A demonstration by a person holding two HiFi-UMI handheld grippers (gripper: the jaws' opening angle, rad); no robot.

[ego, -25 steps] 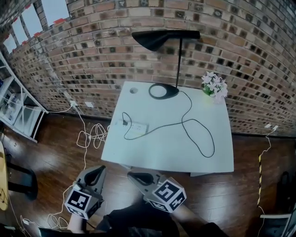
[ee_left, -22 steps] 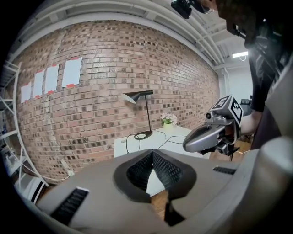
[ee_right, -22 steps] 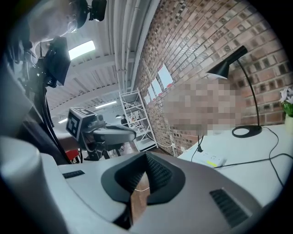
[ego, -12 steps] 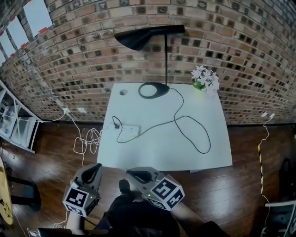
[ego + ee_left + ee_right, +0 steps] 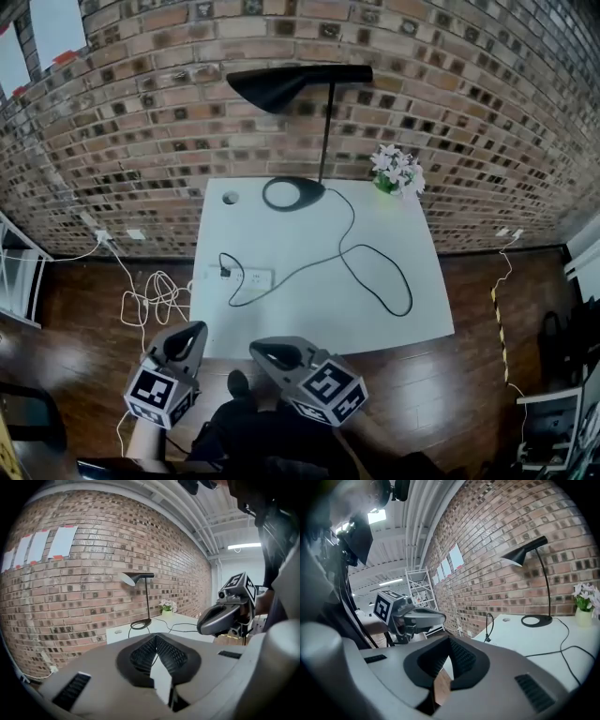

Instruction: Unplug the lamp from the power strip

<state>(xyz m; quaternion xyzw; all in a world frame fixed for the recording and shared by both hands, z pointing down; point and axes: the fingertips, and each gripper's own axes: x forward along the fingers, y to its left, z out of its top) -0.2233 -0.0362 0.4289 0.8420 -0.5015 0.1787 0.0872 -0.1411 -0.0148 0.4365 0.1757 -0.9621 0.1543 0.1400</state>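
The left gripper (image 5: 192,330) sits low and left of centre in the head view, jaws closed on nothing. Its own view shows the ribbed pads meeting at the tip with nothing between them. The right gripper (image 5: 255,349) is just beside it toward the centre, jaws likewise together and empty. Both hang off the near edge of the white table (image 5: 319,314), over the wooden floor, and point up the frame toward the brick wall.

The power strip (image 5: 251,277) lies just above them near the table's left front corner. Its long axis runs left to right, roughly along the near edge. The black plug (image 5: 225,274) sits at its left end, and the cord (image 5: 375,272) loops away rightward, then back up to the lamp (image 5: 293,194) against the wall.

The plug lies up and slightly right of the left gripper, which looks the nearer to it. The right gripper is almost straight below the strip's body, so it is probably better placed to steady that. Both would need to open first.
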